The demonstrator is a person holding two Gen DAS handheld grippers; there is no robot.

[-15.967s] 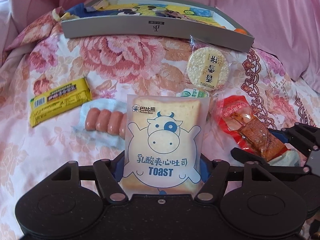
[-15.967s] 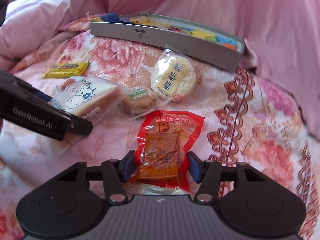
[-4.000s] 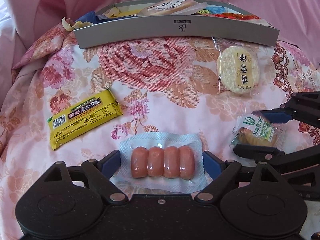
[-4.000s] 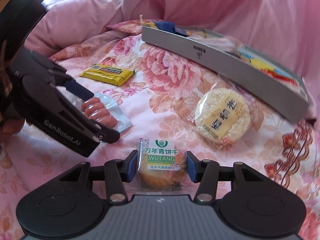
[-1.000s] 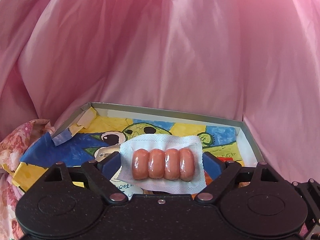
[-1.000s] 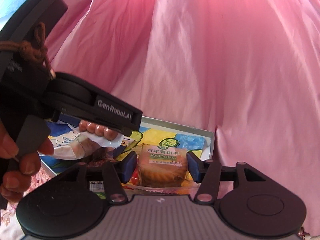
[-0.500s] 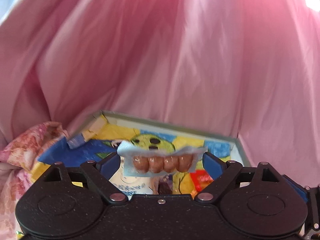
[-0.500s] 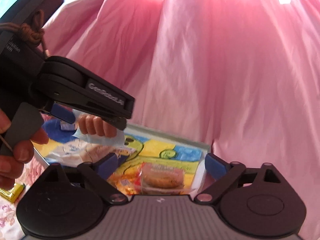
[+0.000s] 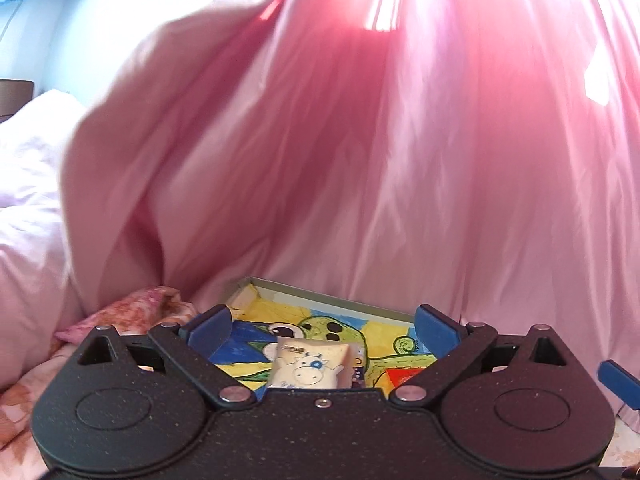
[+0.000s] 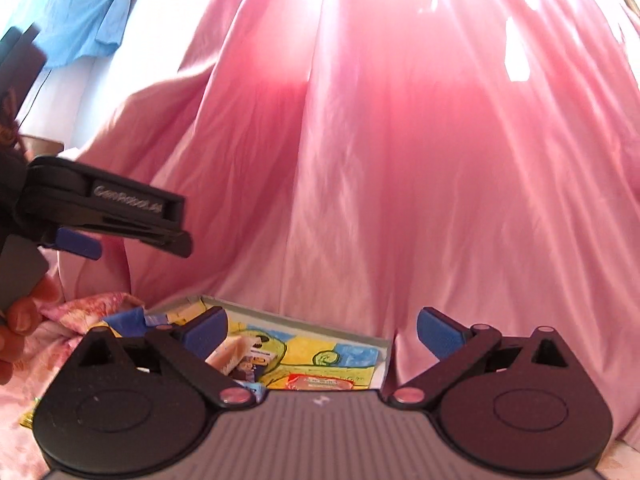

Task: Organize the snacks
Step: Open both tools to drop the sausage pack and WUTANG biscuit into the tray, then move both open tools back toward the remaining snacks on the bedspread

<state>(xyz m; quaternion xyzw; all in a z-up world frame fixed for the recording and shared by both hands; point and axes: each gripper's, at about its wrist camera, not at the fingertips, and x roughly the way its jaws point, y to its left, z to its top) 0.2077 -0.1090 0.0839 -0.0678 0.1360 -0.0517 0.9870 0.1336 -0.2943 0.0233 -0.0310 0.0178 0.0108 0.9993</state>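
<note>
Left hand-held gripper jaws just opened wide, empty, above box

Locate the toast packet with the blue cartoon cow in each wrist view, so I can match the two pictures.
Left wrist view: the toast packet lies bottom centre, inside the box, between the open pads of the left gripper.
Right wrist view: only a pale packet edge shows by the near left pad; whether it is the toast I cannot tell.
Shared landmark: the grey box with its yellow and green cartoon lining.
</note>
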